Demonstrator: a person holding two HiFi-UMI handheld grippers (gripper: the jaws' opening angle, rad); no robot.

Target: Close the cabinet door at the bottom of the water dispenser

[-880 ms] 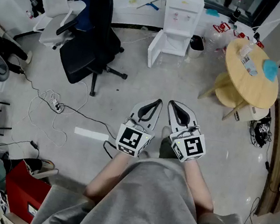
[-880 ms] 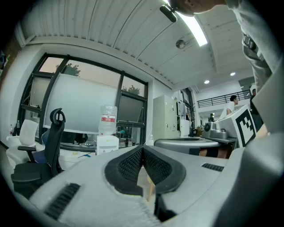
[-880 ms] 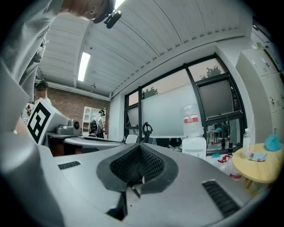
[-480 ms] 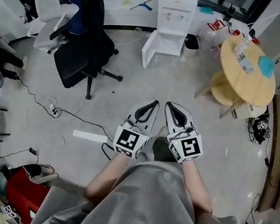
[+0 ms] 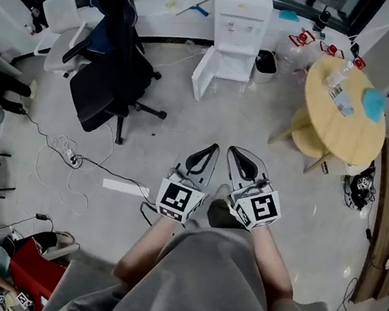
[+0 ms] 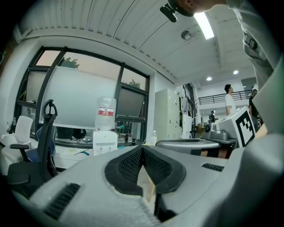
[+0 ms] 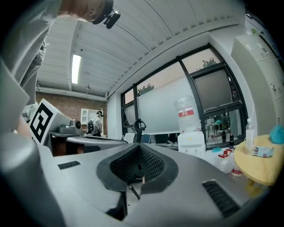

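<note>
Left gripper (image 5: 215,148) and right gripper (image 5: 231,150) are held side by side, low in front of the person's grey-clad body, both pointing forward across a bare concrete floor (image 5: 207,124); each has its two jaws brought fully together with nothing between them, which the left gripper view and the right gripper view both confirm. The water dispenser (image 5: 239,14), a white unit with a bottle on top, stands against the far counter, straight ahead of the grippers and well apart from them. Its cabinet door (image 5: 202,71) at the bottom is open: it sticks out from the left side of the base toward the person, so its long face runs roughly along the line of sight and the open compartment (image 5: 230,66) shows to its right. A black office chair (image 5: 112,49) stands to the left of the dispenser, a round wooden table (image 5: 344,102) to the right, and a small dark bin (image 5: 266,61) just beside the base on the right. Judging from this, the task has not yet begun in earnest: the person must first walk closer. The door would likely need a push from its left face, swinging rightward, and the left gripper lies slightly nearer that side
</note>
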